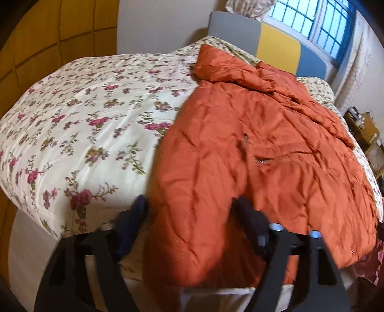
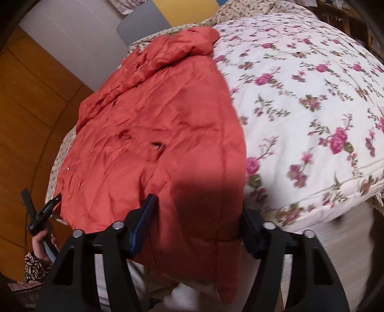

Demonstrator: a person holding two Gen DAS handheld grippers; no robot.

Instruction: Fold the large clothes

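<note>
Left wrist view: no brand or label can be read anywhere here. The orange padded jacket (image 1: 252, 148) lies spread on the bed, over the floral quilt (image 1: 84, 124), its hem hanging past the near edge of the mattress. The left gripper (image 1: 189, 216) stands wide, one finger on each side of the hanging hem; whether either pad touches the cloth I cannot tell, the picture is blurred there. A small zip pull shows near the jacket's middle. To the jacket's left the quilt lies bare right to the bed's edge. At the far end is a padded headboard (image 1: 276, 45) in grey, yellow and blue panels, with a barred window (image 1: 316, 21) above it. A cluttered wooden shelf (image 1: 364, 129) stands close beside the bed on the right. Yellow-brown wall panels (image 1: 48, 36) fill the left.

Right wrist view: the right gripper (image 2: 199, 216) is also spread wide, its fingers astride the jacket's (image 2: 156, 134) near hem, which droops over the bed edge in shadow. The quilt (image 2: 312, 96) lies open to the jacket's right. At the lower left, the person's left hand (image 2: 42, 242) holds the other gripper's handle; a small white label on it is too small to read. Wood panelling (image 2: 31, 108) closes off that side.
</note>
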